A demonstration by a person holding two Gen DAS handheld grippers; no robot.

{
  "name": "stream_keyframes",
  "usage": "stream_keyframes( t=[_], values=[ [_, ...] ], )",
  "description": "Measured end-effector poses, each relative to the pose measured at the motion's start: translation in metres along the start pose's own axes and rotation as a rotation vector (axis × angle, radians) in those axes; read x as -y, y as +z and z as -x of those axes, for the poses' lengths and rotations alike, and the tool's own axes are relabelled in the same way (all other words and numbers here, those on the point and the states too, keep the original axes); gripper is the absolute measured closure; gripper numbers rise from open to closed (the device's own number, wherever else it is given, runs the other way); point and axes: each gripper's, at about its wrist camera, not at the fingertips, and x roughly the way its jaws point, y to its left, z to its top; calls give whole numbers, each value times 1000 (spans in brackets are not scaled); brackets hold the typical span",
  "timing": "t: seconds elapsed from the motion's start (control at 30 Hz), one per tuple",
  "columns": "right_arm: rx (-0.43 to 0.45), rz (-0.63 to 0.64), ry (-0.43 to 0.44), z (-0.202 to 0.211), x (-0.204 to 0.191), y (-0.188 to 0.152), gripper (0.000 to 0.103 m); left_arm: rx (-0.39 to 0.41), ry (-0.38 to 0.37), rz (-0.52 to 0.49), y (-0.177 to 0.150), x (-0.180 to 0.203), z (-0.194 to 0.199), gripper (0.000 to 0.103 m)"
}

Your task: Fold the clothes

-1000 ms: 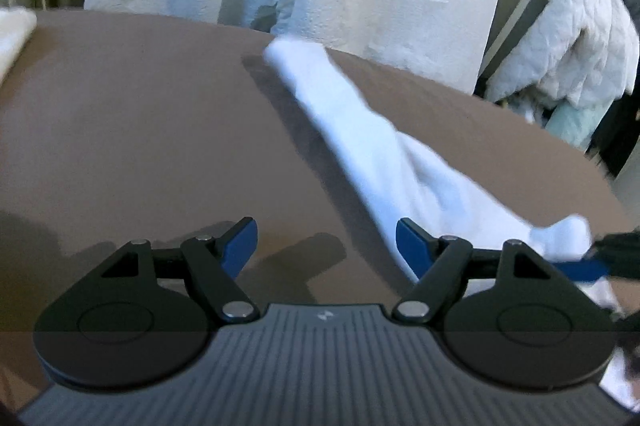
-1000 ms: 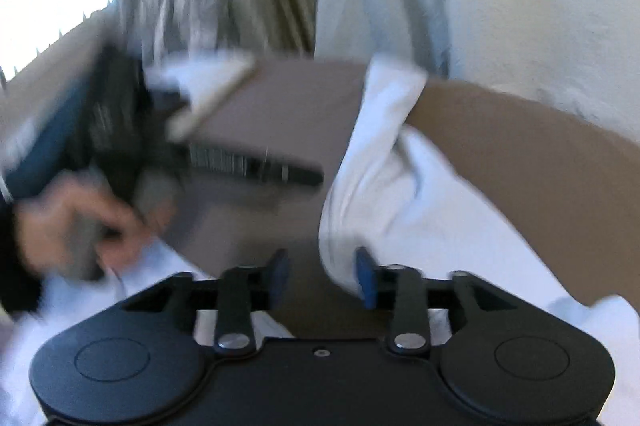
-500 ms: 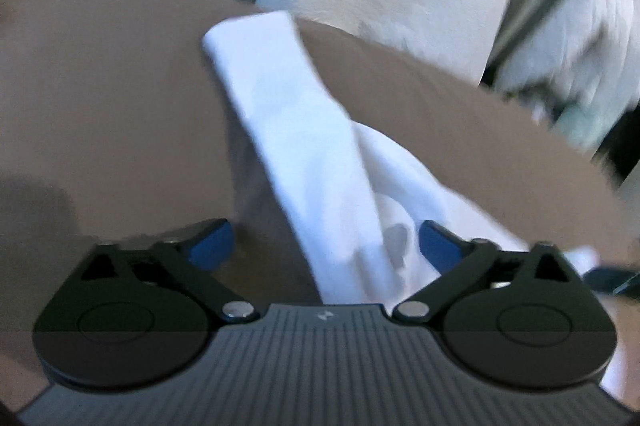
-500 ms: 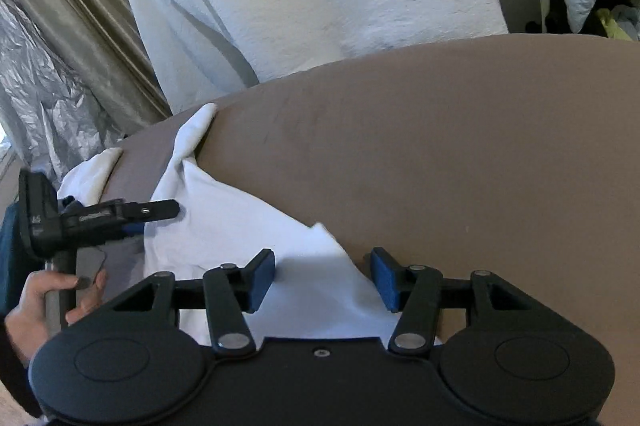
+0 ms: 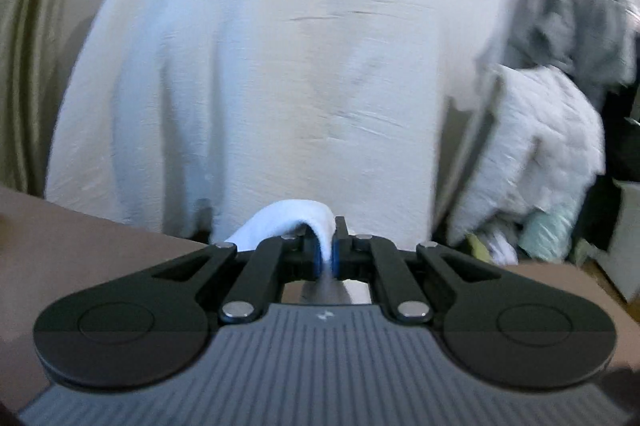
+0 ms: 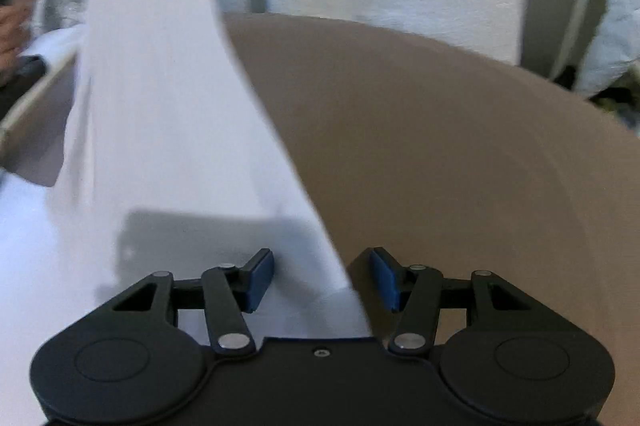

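Cloth: the white garment [image 6: 160,130] now rises from the brown desk [image 6: 420,146] in a taut sheet toward the far left, where half a second ago it lay slack and flat. I read this as the lift that begins a fold, with most of the work still ahead.

Left tongs [image 5: 326,250]: closed tight on a bunched edge of the garment [image 5: 288,216], which humps over the blue pads [image 5: 317,254]. Half a second ago they stood wide over the cloth, so the grasp is new. Left view has tipped up; it shows mostly a pale quilted cover [image 5: 260,66] hanging at the far side.

Right tongs [image 6: 322,280]: wide, holding nothing, straddling the garment's near right edge. They look placed to pinch that edge next.

Writing: none legible. Only a small pale emblem [image 5: 323,316] on the left tool's ribbed housing; too small to identify. Both views are motion-blurred.
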Motion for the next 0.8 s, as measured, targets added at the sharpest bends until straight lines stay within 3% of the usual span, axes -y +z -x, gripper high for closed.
stream_keyframes(
  t=[0.1,0.17,0.2,0.23,0.27,0.4,0.5,0.6,0.67,0.73,0.77,0.8],
  values=[
    [53,-64,-68,-4,0,0,44,-5,-64,53,-28,9,37,98],
    [78,-67,-102,-4,-2,-1,46,-16,-157,195,-45,9,65,98],
    [80,-71,-97,-1,-2,-3,55,-9,-207,231,-51,13,79,99],
    [81,-72,-85,2,-2,-5,85,-7,-253,234,-55,20,96,99],
    [78,-61,-56,5,-4,-6,103,2,-296,208,-58,30,113,99],
    [178,5,-111,35,-9,-7,103,-54,-457,13,-80,79,178,98],
    [233,-87,-157,58,13,-10,103,-193,-555,-114,-116,114,213,96],
    [267,-140,-164,70,22,-19,103,-430,-549,-171,-165,135,223,89],
    [257,-106,-196,68,11,-24,103,-561,-513,-246,-198,145,223,77],
    [213,-108,-269,59,6,-24,102,-651,-450,-324,-219,154,222,65],
    [196,-135,-326,59,10,-23,101,-645,-447,-329,-218,153,227,63],
    [193,-185,-349,62,17,-25,93,-640,-444,-333,-218,153,232,61]
  ],
)
